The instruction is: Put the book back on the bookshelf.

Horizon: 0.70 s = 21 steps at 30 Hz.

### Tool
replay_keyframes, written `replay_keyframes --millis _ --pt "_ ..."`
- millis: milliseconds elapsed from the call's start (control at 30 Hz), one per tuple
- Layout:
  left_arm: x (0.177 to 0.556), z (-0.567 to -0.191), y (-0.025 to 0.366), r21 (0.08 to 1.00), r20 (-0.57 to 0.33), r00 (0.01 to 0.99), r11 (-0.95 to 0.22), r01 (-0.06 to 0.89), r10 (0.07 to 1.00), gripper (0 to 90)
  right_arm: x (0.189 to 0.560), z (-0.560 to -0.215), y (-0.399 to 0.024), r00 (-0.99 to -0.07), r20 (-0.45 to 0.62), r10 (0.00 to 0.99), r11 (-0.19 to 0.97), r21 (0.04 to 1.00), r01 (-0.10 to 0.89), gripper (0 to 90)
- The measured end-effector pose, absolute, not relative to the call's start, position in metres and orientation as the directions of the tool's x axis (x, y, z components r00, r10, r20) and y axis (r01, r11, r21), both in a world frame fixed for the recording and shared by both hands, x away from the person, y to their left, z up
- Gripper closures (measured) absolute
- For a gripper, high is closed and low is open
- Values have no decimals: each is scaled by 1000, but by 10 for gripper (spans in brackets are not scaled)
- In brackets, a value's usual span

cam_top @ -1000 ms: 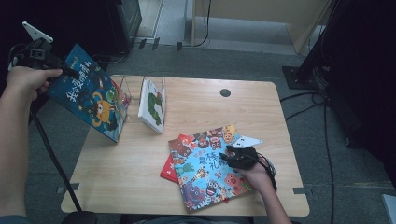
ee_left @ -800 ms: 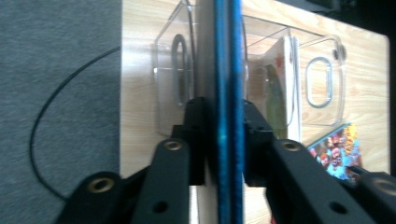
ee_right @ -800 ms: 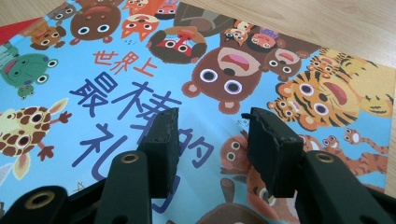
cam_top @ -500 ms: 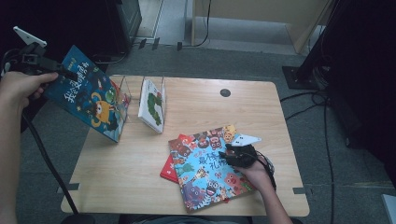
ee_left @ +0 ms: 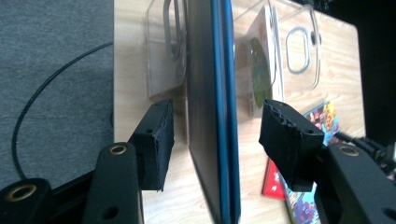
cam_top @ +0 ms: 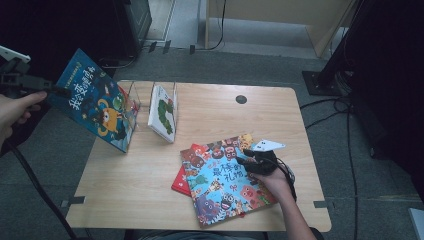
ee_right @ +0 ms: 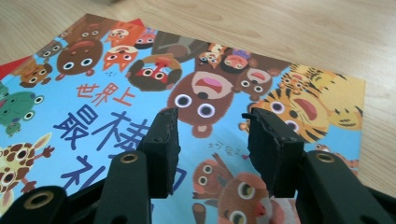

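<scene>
The left gripper (ee_left: pixel 212 135) has just been opening – its pads stand off the thin blue picture book (cam_top: pixel 95 105) between them, propped at the wooden table's (cam_top: pixel 150 200) left edge. Best withdrawn straight back. The right gripper (ee_right: pixel 210 140) hovers half-open, empty, over the colourful animal book (cam_top: pixel 225 182).

On the animal picture book (ee_right: pixel 201 93) lying flat on your tabletop, you can read the small red characters 世界上 at the upper left of its cover in the right gripper view. Below them stands a larger dark blue title beginning with 最棒, and its last characters are cut off behind your claw. In the high view the same book (cam_top: pixel 225 182) shows that title too small to read fully. The blue book (cam_top: pixel 95 105) standing at the left carries white Chinese characters, too blurred for you to make out.
</scene>
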<state>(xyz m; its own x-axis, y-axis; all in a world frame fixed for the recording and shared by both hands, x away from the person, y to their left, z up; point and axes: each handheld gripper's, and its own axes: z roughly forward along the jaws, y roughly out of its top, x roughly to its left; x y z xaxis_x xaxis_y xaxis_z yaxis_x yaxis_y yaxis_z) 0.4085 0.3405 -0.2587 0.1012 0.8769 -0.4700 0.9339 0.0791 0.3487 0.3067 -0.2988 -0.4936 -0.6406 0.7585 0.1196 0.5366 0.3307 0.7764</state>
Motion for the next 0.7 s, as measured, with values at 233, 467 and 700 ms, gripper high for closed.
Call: replay_keyframes --millis 233,467,700 --pt "381 -263 339 347 -488 78 111 931 870 443 313 -491 -302 -634 131 762 314 782 538 532" --pt "357 -265 328 369 -486 109 91 925 867 427 315 -490 -302 -639 128 759 316 786 532 531" --pt "328 -276 318 376 -518 128 92 922 845 440 317 -490 -304 -639 125 759 305 799 519 533"
